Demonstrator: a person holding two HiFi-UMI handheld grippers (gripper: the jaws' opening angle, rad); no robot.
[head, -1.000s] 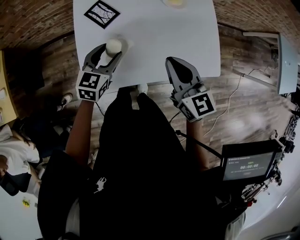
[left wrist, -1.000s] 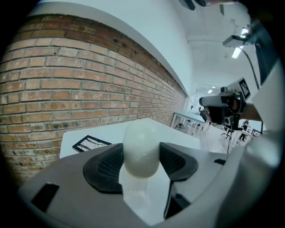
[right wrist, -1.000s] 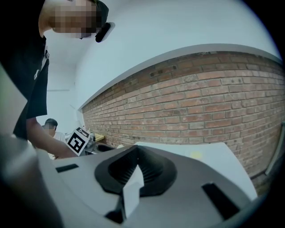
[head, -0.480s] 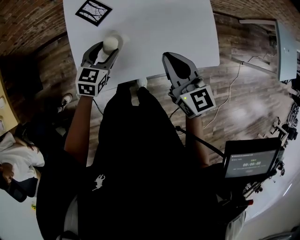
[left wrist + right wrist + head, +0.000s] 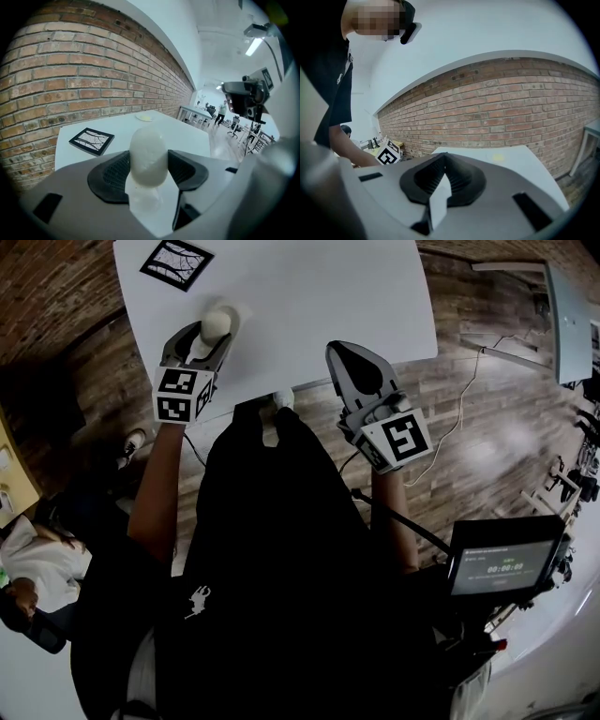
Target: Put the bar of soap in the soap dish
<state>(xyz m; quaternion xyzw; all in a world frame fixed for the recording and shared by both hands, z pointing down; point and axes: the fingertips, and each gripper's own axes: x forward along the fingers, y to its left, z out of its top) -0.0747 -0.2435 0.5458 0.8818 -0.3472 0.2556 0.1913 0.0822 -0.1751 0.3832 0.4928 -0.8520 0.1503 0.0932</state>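
The bar of soap [image 5: 148, 154], a smooth white oval, sits clamped in the left tongs [image 5: 208, 341]. The ribbed black pads [image 5: 115, 174] press on its two sides, and its rounded end sticks up past them. In the head view the soap is over the near-left part of the white surface [image 5: 328, 287], a little in from the near edge. A soft shadow lies beside it, but whether it touches the surface cannot be told. Farther back on the same side, close to the far-left corner, lies a flat square tray [image 5: 176, 262] with a black rim and a veined white face. It is well apart from the soap. In the left gripper view a small pale yellow thing [image 5: 145, 117] lies near the far end of the surface, too small to identify. The right tongs [image 5: 349, 351] hang at the near edge of the surface, to the right of the left ones. Their tips are drawn together and nothing is caught between them. The person [image 5: 281, 568] wears dark clothing and stands at the near edge, each forearm reaching forward to a marker cube. A brick wall [image 5: 70, 70] runs along behind the surface and a wooden floor [image 5: 469, 427] spreads beneath it. A small lit screen [image 5: 502, 563] stands low on the person's right.
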